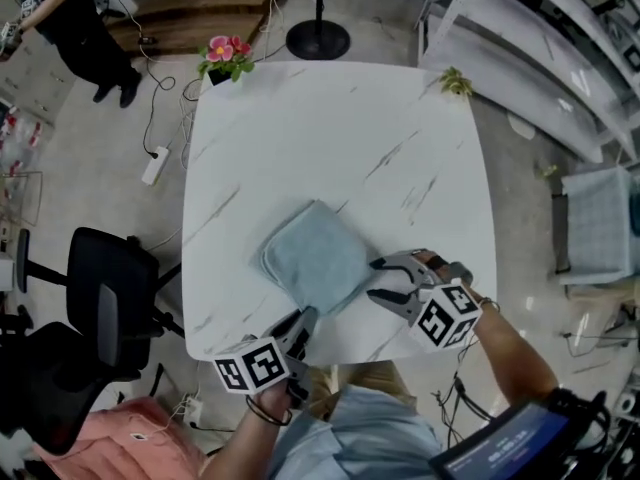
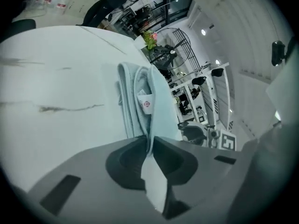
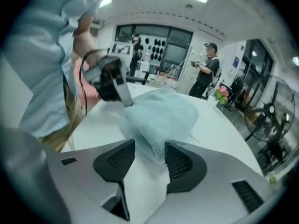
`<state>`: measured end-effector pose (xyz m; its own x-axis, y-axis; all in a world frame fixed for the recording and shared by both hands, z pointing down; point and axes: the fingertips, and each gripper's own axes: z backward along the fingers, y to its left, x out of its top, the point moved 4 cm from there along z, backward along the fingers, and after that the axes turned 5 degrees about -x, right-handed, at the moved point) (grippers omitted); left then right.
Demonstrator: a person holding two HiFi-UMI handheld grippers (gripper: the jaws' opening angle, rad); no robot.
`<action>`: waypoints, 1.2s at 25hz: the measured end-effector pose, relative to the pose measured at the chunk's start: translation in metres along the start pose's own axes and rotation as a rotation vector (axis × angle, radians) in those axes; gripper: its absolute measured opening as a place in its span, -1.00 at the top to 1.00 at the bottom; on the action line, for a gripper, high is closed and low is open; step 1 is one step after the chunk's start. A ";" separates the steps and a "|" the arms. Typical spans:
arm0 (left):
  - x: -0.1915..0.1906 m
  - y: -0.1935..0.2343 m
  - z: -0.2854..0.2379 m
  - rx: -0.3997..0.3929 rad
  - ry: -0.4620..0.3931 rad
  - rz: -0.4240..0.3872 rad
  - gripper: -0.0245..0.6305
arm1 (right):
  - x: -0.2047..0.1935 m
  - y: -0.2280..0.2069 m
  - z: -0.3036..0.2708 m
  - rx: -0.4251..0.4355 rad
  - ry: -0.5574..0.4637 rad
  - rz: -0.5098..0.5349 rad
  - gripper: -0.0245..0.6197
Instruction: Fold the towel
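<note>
A pale blue towel [image 1: 316, 256] lies folded into a thick square on the white marble table [image 1: 300, 128], near its front edge. My left gripper [image 1: 305, 320] reaches the towel's near corner from below. In the left gripper view its jaws [image 2: 148, 146] pinch a thin edge of the towel [image 2: 140, 101], whose stacked layers and a small label show beyond. My right gripper [image 1: 380, 278] stands at the towel's right corner. In the right gripper view its jaws [image 3: 149, 155] stand apart with the towel's [image 3: 161, 115] corner loose between them; the left gripper [image 3: 127, 101] shows at the far side.
A pot of pink flowers [image 1: 226, 56] stands at the table's far left corner and a small green plant [image 1: 456, 83] at the far right corner. A black chair [image 1: 100, 298] is left of the table, a lamp base [image 1: 318, 38] behind, white shelving [image 1: 560, 48] right. A person [image 1: 80, 28] stands far left.
</note>
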<state>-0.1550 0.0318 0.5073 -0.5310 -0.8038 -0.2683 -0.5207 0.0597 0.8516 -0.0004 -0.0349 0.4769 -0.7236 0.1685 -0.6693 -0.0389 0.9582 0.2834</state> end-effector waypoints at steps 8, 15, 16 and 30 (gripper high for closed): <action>-0.005 -0.012 -0.002 -0.031 0.003 0.016 0.78 | 0.061 -0.021 0.009 0.072 -0.125 -0.093 0.50; -0.024 -0.004 -0.016 -0.064 0.025 0.114 0.81 | 0.027 0.006 -0.036 0.120 0.021 -0.029 0.60; -0.023 -0.004 -0.017 -0.067 0.029 0.117 0.80 | 0.027 0.005 -0.038 0.117 0.021 -0.036 0.60; -0.002 -0.037 0.082 0.045 0.025 -0.361 0.72 | 0.084 -0.013 0.026 -0.121 -0.161 -0.396 0.40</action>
<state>-0.1895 0.0797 0.4395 -0.2908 -0.7922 -0.5365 -0.7008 -0.2054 0.6831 -0.0428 -0.0270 0.3986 -0.5203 -0.1632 -0.8382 -0.3789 0.9238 0.0554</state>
